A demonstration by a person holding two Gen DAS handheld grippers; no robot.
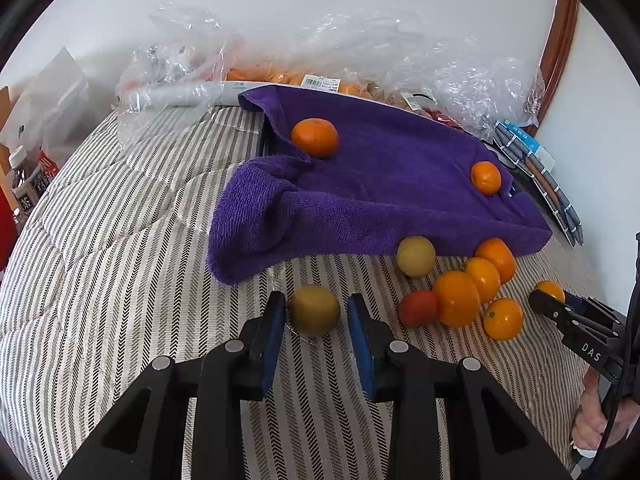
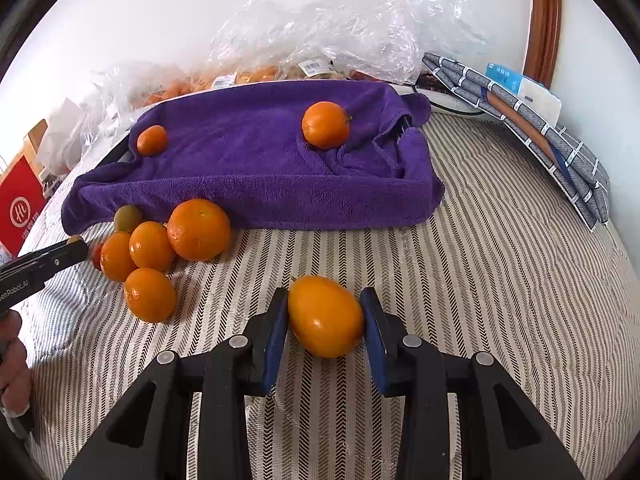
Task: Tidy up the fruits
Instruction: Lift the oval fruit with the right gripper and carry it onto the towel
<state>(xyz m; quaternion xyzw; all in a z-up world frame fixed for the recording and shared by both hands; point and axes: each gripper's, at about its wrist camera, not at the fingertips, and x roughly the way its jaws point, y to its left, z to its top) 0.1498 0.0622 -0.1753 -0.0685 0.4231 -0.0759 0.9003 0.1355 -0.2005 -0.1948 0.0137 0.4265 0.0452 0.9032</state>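
My left gripper has its blue pads on either side of a yellow-green fruit on the striped cloth; whether they touch it is unclear. My right gripper is shut on an orange fruit, pads touching both its sides. A purple towel covers a tray and carries two oranges. A cluster of oranges, a red fruit and a second yellow-green fruit lies at the towel's front edge. The cluster also shows in the right wrist view.
Clear plastic bags of produce lie behind the towel against the wall. Folded grey cloths lean at the right. A bottle and red packaging stand at the left edge. The striped cloth covers the surface.
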